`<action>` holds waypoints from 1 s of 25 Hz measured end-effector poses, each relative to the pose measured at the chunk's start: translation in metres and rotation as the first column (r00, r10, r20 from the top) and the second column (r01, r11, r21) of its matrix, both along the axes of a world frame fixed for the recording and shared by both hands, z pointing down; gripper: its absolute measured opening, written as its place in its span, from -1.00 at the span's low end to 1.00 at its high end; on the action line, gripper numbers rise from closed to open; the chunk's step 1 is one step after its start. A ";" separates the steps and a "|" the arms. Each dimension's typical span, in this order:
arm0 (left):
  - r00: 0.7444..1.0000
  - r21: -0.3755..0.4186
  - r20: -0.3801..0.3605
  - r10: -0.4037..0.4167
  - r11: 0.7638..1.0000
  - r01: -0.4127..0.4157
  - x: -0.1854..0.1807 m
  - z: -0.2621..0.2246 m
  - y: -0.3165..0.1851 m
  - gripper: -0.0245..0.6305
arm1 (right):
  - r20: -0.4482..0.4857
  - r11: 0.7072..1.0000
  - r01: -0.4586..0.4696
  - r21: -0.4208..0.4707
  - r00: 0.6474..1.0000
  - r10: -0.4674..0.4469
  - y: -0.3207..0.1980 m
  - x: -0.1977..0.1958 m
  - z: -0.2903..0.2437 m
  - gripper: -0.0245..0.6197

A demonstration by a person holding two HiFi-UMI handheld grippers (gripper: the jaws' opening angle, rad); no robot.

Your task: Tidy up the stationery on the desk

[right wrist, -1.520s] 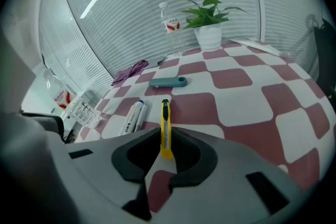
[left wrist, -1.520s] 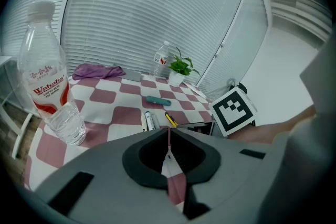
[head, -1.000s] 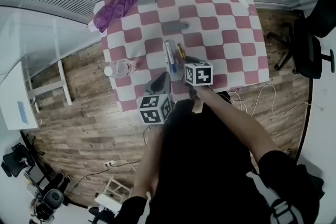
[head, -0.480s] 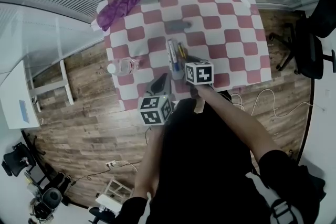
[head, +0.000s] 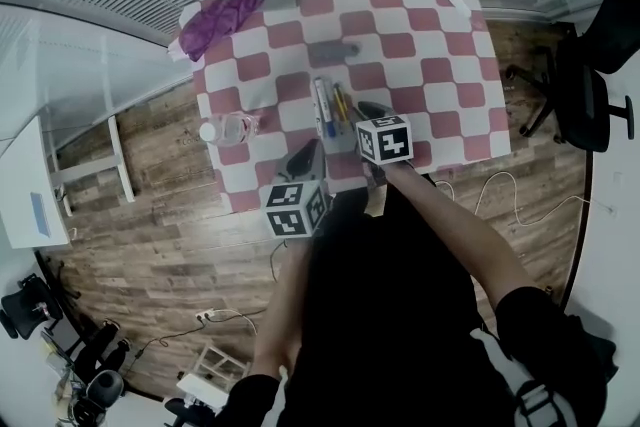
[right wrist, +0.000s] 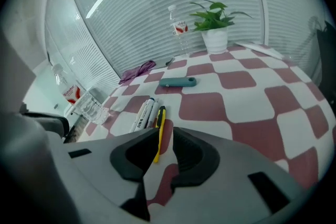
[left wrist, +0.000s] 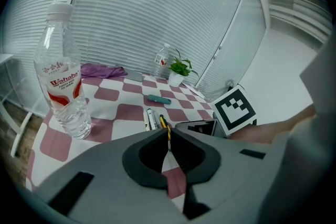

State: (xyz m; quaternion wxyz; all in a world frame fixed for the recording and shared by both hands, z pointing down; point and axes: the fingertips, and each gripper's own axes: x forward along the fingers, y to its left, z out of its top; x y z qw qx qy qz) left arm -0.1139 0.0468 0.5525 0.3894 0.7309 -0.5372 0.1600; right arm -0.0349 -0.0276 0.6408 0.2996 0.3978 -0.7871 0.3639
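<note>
Right gripper [right wrist: 164, 139]: jaws apart, having just been opening, gripping nothing; the yellow pen [right wrist: 160, 122] lies flat on the checked table [right wrist: 252, 97] in the gap between them, low in the frame's centre, with two white markers [right wrist: 143, 114] just beside it on the left. Left gripper [left wrist: 168, 136]: clenched, empty. Pen judged light, stiff, smooth and apt to roll, best pinched across mid-barrel.

Glossy plastic markers [right wrist: 143, 115], clear plastic bottle [left wrist: 63, 86], cloth tablecloth [head: 440, 45]

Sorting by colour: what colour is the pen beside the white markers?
The pen is yellow with a black end; the right gripper view shows it best.
</note>
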 end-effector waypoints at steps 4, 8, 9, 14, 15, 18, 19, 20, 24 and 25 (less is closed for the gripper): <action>1.000 0.005 -0.005 -0.013 1.000 0.013 0.001 -0.002 -0.002 -0.80 | -0.122 0.974 0.197 0.111 0.975 -0.184 -0.015 0.006 -0.010 -0.61; 1.000 0.002 0.003 -0.024 1.000 0.024 0.002 0.000 -0.006 -0.80 | -0.245 0.904 0.377 0.202 0.913 -0.326 -0.035 0.010 -0.019 -0.60; 1.000 -0.002 0.005 -0.027 1.000 0.027 0.002 0.002 -0.006 -0.80 | -0.260 0.888 0.407 0.215 0.900 -0.350 -0.041 0.010 -0.020 -0.58; 0.999 -0.021 0.008 -0.047 0.999 0.047 0.003 0.006 -0.007 -0.80 | -0.280 0.823 0.509 0.251 0.852 -0.442 -0.073 0.006 -0.028 -0.50; 0.999 -0.023 0.009 -0.049 0.998 0.050 0.003 0.006 -0.008 -0.80 | -0.281 0.813 0.524 0.255 0.844 -0.456 -0.079 0.004 -0.028 -0.47; 0.998 -0.029 0.014 -0.057 0.998 0.057 0.004 0.007 -0.011 -0.80 | -0.291 0.779 0.569 0.263 0.817 -0.498 -0.096 -0.005 -0.029 -0.40; 0.998 -0.032 0.016 -0.058 0.998 0.058 0.005 0.006 -0.012 -0.80 | -0.295 0.768 0.584 0.262 0.807 -0.513 -0.100 -0.008 -0.029 -0.40; 0.998 -0.034 0.018 -0.059 0.998 0.059 0.006 0.006 -0.012 -0.80 | -0.296 0.759 0.597 0.258 0.797 -0.526 -0.103 -0.011 -0.028 -0.37; 0.998 -0.042 0.024 -0.060 0.997 0.061 0.009 0.003 -0.017 -0.80 | -0.289 0.742 0.628 0.234 0.774 -0.564 -0.113 -0.021 -0.020 -0.31; 0.998 -0.044 0.024 -0.061 0.997 0.062 0.009 0.003 -0.019 -0.80 | -0.293 0.733 0.639 0.232 0.764 -0.574 -0.115 -0.025 -0.017 -0.29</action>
